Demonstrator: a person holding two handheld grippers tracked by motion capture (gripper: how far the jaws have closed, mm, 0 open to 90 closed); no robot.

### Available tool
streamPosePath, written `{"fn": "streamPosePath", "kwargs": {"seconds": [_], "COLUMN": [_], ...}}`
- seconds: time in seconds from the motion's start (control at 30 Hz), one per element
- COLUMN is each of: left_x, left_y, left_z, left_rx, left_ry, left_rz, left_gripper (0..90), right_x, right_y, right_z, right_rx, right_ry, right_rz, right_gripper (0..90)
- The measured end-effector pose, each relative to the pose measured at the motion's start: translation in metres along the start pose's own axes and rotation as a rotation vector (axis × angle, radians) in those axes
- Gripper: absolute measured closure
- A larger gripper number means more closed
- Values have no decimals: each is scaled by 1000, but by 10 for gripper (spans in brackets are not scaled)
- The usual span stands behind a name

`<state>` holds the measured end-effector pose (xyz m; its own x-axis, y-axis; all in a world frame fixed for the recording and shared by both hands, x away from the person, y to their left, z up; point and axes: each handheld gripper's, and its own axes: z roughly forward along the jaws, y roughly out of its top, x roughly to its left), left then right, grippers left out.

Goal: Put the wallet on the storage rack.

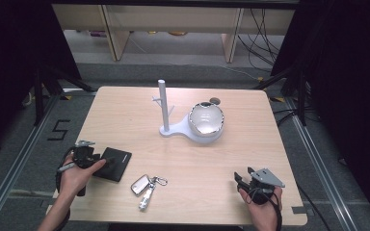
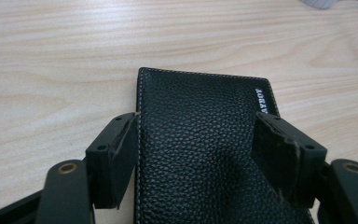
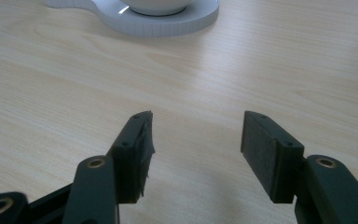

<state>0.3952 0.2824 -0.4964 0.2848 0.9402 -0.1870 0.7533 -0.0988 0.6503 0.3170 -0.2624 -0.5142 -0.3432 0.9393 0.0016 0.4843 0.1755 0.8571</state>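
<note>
A light wooden table (image 1: 125, 115) fills the middle of the high view. At its lower left the left gripper (image 1: 94, 162) reaches over a black wallet (image 1: 117, 162) that lies flat on the wood. In the left gripper view the wallet (image 2: 200, 154) runs up from the bottom edge to the centre of the frame, its white stitching along the left border and a white printed word at its upper right corner. The left gripper (image 2: 196, 149) is spread wide, one jaw at the wallet's left edge and the other over its right edge; the jaws straddle the leather without clamping it, and whether the pads touch it I cannot tell.

At the lower right of the high view the right gripper (image 1: 241, 180) sits in the person's hand near the table's front edge, well apart from everything else. In the right gripper view the right gripper (image 3: 196, 144) is released, its jaws apart with bare wood between them.

Just right of the wallet, at lower centre of the high view, lies a key fob (image 1: 140, 184) with keys (image 1: 146, 197) on a ring. Above centre stands a white stand (image 1: 164, 108) with an upright post, and its round base carries a shiny bowl (image 1: 205, 119). The edge of that base (image 3: 168, 24) shows at the top of the right gripper view.
</note>
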Motion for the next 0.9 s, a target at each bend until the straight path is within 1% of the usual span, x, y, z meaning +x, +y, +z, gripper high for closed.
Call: {"fn": "streamPosePath", "kwargs": {"seconds": [0.03,0.07,0.1,0.17,0.2,0.3,0.43,0.47,0.5,0.53,0.57,0.6,0.63,0.67,0.7,0.77,0.8,0.83,0.9], "left_x": [0,0,1,0,0,1,2,1,2,3,2,1,1,2,3,4,5,5,5], "left_y": [0,0,0,-1,-2,-3,-3,-4,-3,-3,-3,-4,-5,-6,-8,-9,-11,-13,-15], "left_z": [0,2,2,3,5,5,5,6,4,3,0,-4,-6,-9,-12,-15,-15,-14,-12], "left_rx": [-3,-11,0,23,23,30,37,30,65,67,66,63,63,71,75,83,78,79,92], "left_ry": [6,12,10,3,13,16,9,7,-1,-9,-5,3,1,-12,-16,-16,-16,-13,-14], "left_rz": [1,-7,2,-4,-6,-10,-37,-44,-46,-42,-29,-36,-35,-41,-49,-57,-61,-87,-107], "left_gripper": [305,305,305,305,306,305,309,311,311,313,320,322,321,322,322,322,322,322,322], "right_x": [0,0,0,-1,-1,-1,0,0,0,0,0,0,-1,-1,-1,0,0,0,-1], "right_y": [0,0,0,0,0,0,0,0,0,0,0,0,0,0,1,0,0,1,1], "right_z": [0,0,0,1,0,0,1,1,1,1,1,1,0,1,0,1,1,1,1], "right_rx": [-2,-1,-1,-11,-4,-3,-2,-1,3,4,3,3,-1,-4,14,11,10,14,10], "right_ry": [-2,-1,-1,2,-1,-1,0,1,5,5,6,6,-1,-3,7,5,8,5,0], "right_rz": [-4,-2,-2,-4,-5,-5,-5,-4,1,2,2,3,0,-9,7,13,10,-6,-12], "right_gripper": [447,446,446,446,446,445,445,445,445,445,445,444,444,444,444,444,444,444,444]}}
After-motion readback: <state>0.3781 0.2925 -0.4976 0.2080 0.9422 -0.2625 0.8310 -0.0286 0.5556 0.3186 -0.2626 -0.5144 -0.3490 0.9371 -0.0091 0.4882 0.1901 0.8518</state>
